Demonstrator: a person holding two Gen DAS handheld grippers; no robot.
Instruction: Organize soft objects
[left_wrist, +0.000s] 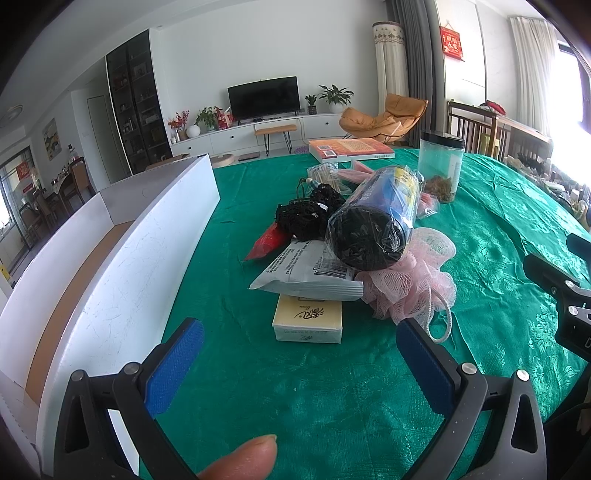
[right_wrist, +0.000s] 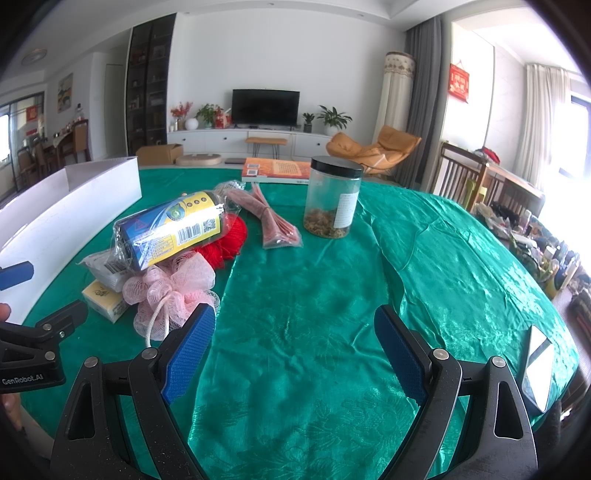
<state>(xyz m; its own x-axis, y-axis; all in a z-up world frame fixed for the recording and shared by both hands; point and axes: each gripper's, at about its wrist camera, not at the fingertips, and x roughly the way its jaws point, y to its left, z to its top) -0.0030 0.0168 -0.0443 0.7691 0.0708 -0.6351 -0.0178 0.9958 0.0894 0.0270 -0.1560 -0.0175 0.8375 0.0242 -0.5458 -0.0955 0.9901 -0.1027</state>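
A pile of soft goods lies on the green tablecloth (left_wrist: 332, 387): a plastic-wrapped black roll (left_wrist: 373, 218) (right_wrist: 173, 229), a pink mesh pouf (left_wrist: 410, 284) (right_wrist: 173, 291), a black net bundle (left_wrist: 306, 214), red yarn (right_wrist: 225, 240) and a white soft packet (left_wrist: 310, 269). A small yellow box (left_wrist: 308, 319) sits at the pile's near edge. My left gripper (left_wrist: 301, 365) is open just short of that box, holding nothing. My right gripper (right_wrist: 295, 354) is open over bare cloth, right of the pouf.
A long white cardboard box (left_wrist: 122, 240) (right_wrist: 66, 206) stands open along the left. A clear jar with a black lid (right_wrist: 332, 199), a pink strip bundle (right_wrist: 273, 218) and a book (right_wrist: 277, 170) sit farther back. A flat reflective object (right_wrist: 539, 369) lies at the right table edge.
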